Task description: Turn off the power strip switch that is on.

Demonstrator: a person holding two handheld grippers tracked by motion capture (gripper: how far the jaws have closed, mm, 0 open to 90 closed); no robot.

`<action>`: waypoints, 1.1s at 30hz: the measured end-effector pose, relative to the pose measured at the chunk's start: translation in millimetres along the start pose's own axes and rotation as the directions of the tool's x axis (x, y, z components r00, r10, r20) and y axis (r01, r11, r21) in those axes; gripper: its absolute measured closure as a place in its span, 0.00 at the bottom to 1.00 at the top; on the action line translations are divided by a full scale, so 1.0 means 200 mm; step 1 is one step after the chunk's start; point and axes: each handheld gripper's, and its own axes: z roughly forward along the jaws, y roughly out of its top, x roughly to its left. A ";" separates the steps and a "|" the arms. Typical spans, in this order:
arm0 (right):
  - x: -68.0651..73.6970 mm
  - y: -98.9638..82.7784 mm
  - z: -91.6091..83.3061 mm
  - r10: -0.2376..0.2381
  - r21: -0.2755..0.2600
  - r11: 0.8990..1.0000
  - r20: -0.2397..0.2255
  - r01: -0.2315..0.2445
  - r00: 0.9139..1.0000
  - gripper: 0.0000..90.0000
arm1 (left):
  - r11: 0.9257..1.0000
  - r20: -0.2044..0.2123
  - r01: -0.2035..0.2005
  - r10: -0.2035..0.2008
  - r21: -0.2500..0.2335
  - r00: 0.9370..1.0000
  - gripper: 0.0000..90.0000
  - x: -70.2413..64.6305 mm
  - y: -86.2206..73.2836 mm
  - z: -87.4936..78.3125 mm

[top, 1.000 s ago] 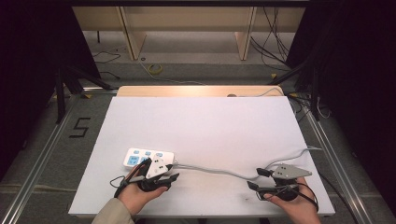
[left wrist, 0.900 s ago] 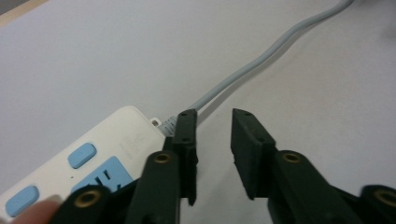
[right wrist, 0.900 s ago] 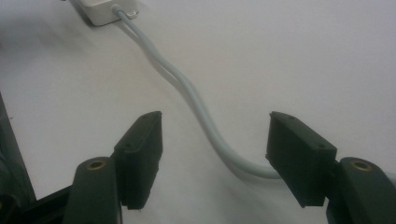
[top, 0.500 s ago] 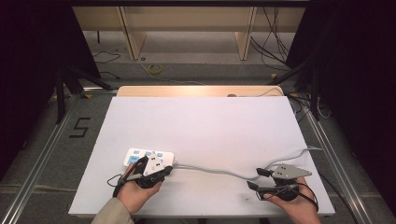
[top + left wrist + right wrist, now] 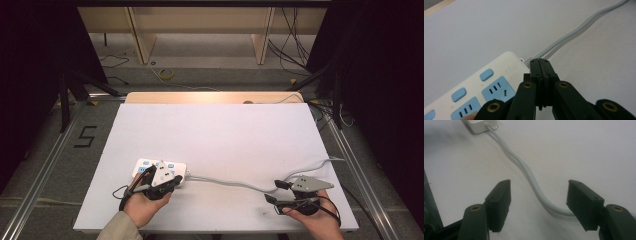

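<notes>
Resting over the near right end of the white plastic power strip with pale blue sockets, the left gripper is clenched on nothing, jaws pressed together just above the strip's cable end; a second ago it sat slightly lower and nearer the person, so it has crept onto the strip. Ahead of the right gripper, released wide, the grey double cable runs between its jaws, likely the next grasp.

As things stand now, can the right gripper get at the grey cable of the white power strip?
Probably yes. The right gripper is open, and the grey cable runs across the bare white table between its jaws, with nothing in the way. The left gripper is away at the white power strip.
</notes>
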 end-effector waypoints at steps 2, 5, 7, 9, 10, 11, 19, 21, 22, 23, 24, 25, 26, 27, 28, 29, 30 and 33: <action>0.00 0.00 0.00 0.000 0.000 1.000 0.000 0.000 1.000 0.41 | 1.000 -0.005 -0.002 0.002 0.003 1.000 1.00 0.00 0.00 0.00; 0.00 0.00 0.00 0.000 0.000 1.000 0.002 0.000 1.000 0.41 | 1.000 -0.008 0.001 0.000 0.005 1.000 1.00 0.01 0.00 -0.01; 0.00 0.00 0.00 -0.001 0.000 1.000 0.002 0.001 1.000 0.41 | 1.000 -0.015 0.005 -0.005 0.001 1.000 1.00 0.01 0.00 -0.01; 0.00 0.00 0.00 -0.001 0.000 1.000 0.002 0.001 1.000 0.41 | 1.000 -0.018 0.005 -0.005 0.005 1.000 1.00 0.02 0.00 -0.02; 0.00 0.00 0.00 -0.001 0.001 1.000 0.002 0.001 1.000 0.41 | 1.000 -0.020 0.010 -0.010 0.004 1.000 1.00 0.02 0.00 -0.02; 0.00 0.00 0.00 -0.001 0.000 1.000 0.002 0.001 1.000 0.41 | 1.000 -0.021 0.012 -0.012 0.006 1.000 1.00 0.03 0.00 -0.02; 0.00 0.00 0.00 -0.002 0.001 1.000 0.001 0.002 1.000 0.41 | 1.000 -0.042 0.024 -0.024 0.005 0.999 1.00 0.05 0.01 -0.04; 0.00 0.00 0.00 0.000 0.003 1.000 0.000 0.000 1.000 0.41 | 1.000 -0.047 0.026 -0.026 0.005 0.999 1.00 0.06 0.01 -0.05; 0.00 0.00 0.00 0.000 0.003 1.000 0.000 0.000 1.000 0.41 | 1.000 -0.048 0.030 -0.030 0.005 0.998 1.00 0.06 0.00 -0.05; 0.00 0.00 0.00 -0.001 0.003 1.000 0.000 0.001 1.000 0.41 | 1.000 -0.050 0.030 -0.029 0.004 0.998 1.00 0.07 0.00 -0.05; 0.00 0.00 0.00 -0.001 0.003 1.000 -0.001 0.001 1.000 0.41 | 0.999 -0.050 0.033 -0.033 0.004 0.998 1.00 0.07 0.00 -0.05; 0.00 0.00 0.00 -0.001 0.003 1.000 0.000 0.001 1.000 0.41 | 0.999 -0.051 0.035 -0.034 0.003 0.998 1.00 0.07 0.00 -0.05; 0.00 0.00 0.00 -0.001 0.003 1.000 0.000 0.001 1.000 0.41 | 0.999 -0.053 0.038 -0.038 0.002 0.998 1.00 0.07 0.00 -0.06; 0.00 0.00 0.00 -0.001 0.003 1.000 0.000 0.001 1.000 0.41 | 0.999 -0.055 0.040 -0.040 0.000 0.998 1.00 0.07 0.00 -0.06; 0.00 0.00 0.00 -0.002 0.003 1.000 0.000 0.002 1.000 0.41 | 0.999 -0.058 0.036 -0.036 0.002 0.998 1.00 0.08 0.01 -0.06; 0.00 0.00 0.00 -0.002 0.003 1.000 0.000 0.002 1.000 0.41 | 0.999 -0.059 0.037 -0.037 0.002 0.998 1.00 0.08 0.01 -0.07; 0.00 0.00 0.00 -0.001 0.003 1.000 0.000 0.001 1.000 0.41 | 0.999 -0.061 0.041 -0.041 0.001 0.997 1.00 0.08 0.01 -0.07; 0.00 0.00 0.00 0.000 0.004 1.000 0.000 0.000 1.000 0.41 | 0.999 -0.067 0.047 -0.047 0.002 0.997 1.00 0.09 0.00 -0.07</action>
